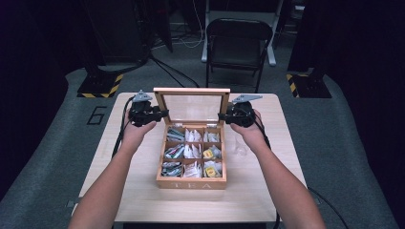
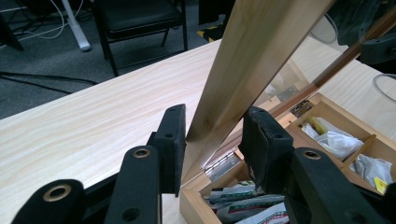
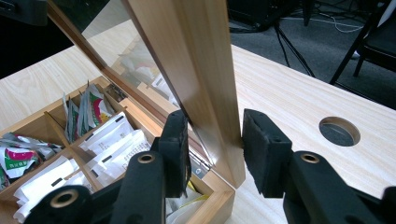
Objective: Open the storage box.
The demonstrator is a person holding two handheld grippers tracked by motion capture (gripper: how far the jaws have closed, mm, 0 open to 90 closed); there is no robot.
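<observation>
A wooden tea box (image 1: 191, 183) stands in the middle of the table, its compartments full of tea bags (image 1: 191, 152). Its glass-paned lid (image 1: 192, 90) is raised upright at the back. My left gripper (image 1: 162, 113) is at the lid's left side. In the left gripper view its jaws (image 2: 212, 135) straddle the lid's wooden side frame (image 2: 233, 70), with both pads against it. My right gripper (image 1: 222, 116) is at the lid's right side. Its jaws (image 3: 212, 140) clamp the other side frame (image 3: 196, 60) just above the hinge.
The light wood table (image 1: 143, 195) has bare room on both sides of the box and in front of it. A round hole (image 3: 339, 130) is cut in the tabletop. A black folding chair (image 1: 237, 43) stands behind the table. Yellow-and-black striped stand bases (image 1: 100, 86) sit on the floor.
</observation>
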